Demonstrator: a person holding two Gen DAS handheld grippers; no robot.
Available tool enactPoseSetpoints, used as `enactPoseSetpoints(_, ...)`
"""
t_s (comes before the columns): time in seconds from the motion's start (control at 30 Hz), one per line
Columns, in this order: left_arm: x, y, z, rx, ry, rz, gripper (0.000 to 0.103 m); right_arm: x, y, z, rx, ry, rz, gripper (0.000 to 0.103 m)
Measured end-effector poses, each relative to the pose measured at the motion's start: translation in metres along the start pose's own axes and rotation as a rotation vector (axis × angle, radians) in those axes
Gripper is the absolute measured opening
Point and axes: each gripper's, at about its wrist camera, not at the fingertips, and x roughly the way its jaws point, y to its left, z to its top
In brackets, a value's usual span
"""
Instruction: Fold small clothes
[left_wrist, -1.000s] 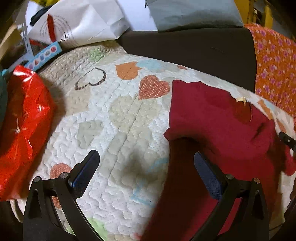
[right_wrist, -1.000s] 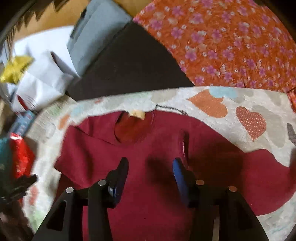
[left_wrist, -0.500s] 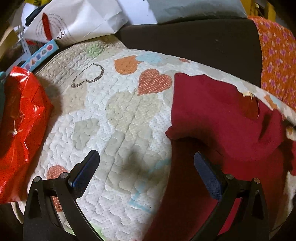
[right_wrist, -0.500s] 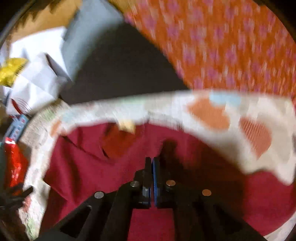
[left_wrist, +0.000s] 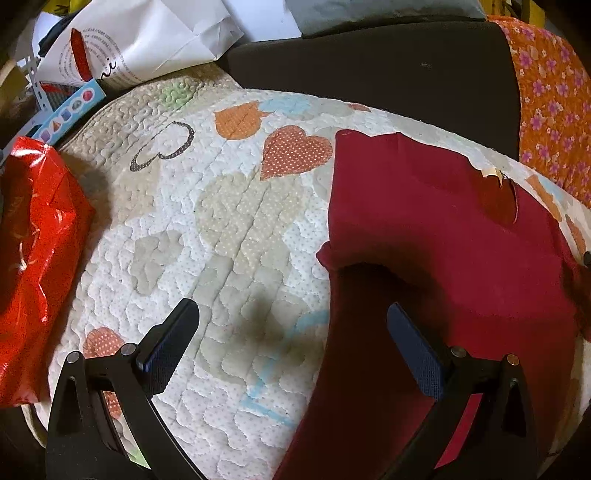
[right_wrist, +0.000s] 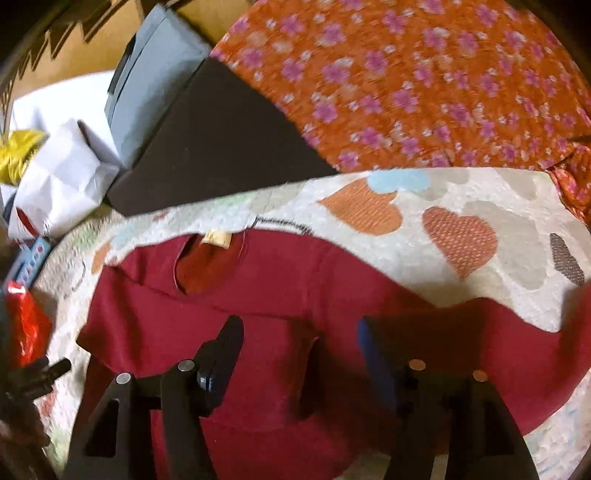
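maroon T-shirt (right_wrist: 280, 295) flat on heart-print quilt (left_wrist: 229, 229) — neck at 12 o'clock, long axis 12–6 | left hand-held gripper (left_wrist: 291, 325) wide open, empty | right hand-held gripper (right_wrist: 299, 343) wide open over shirt — empty

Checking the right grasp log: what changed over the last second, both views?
The right tool was open, shut half a second ago over the red shirt, and is open again now, holding nothing; a small ridge of cloth stands between its fingers. The left tool stayed open over the shirt's edge on the quilt. The shirt's layout is otherwise unchanged.
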Motion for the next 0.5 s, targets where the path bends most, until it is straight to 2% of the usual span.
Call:
enactPoseSetpoints(0.03,0.001,0.001,0.000,-0.008,0.004,-0.004,0.102,0.007,0.003,-0.003,-0.006,0.016,0.008,0.061)
enactPoseSetpoints(0.07,0.001,0.001,0.000,-0.011,0.007,-0.006,0.102,0.017,0.010,-0.005,-0.032,0.038,0.013,0.051)
enactPoseSetpoints(0.1,0.002,0.001,0.000,-0.011,0.011,-0.007,0.102,0.023,0.016,-0.008,-0.061,0.058,0.000,0.035)
enactPoseSetpoints(0.13,0.002,0.000,0.000,-0.008,0.013,-0.005,0.102,0.034,0.021,-0.010,-0.102,0.085,-0.042,0.025)
enactPoseSetpoints(0.17,0.002,0.000,0.000,-0.004,0.013,-0.004,0.102,0.042,0.028,-0.013,-0.150,0.110,-0.093,0.003)
enactPoseSetpoints(0.23,0.001,-0.001,-0.001,0.000,0.012,-0.004,0.102,0.039,0.035,-0.014,-0.203,0.081,-0.132,0.003)
enactPoseSetpoints(0.3,0.001,0.001,0.000,-0.005,0.007,-0.007,0.102,0.015,0.033,-0.006,-0.196,-0.006,-0.117,0.003)
enactPoseSetpoints(0.4,0.003,0.002,0.001,-0.022,0.007,-0.010,0.102,-0.020,0.024,0.008,-0.180,-0.135,-0.145,0.003)
enactPoseSetpoints(0.43,0.004,0.001,0.001,-0.022,0.011,-0.011,0.102,-0.024,0.022,0.011,-0.190,-0.154,-0.170,0.003)
enactPoseSetpoints(0.5,0.007,-0.003,0.000,-0.010,0.020,-0.008,0.102,-0.014,0.017,0.016,-0.199,-0.135,-0.203,0.003)
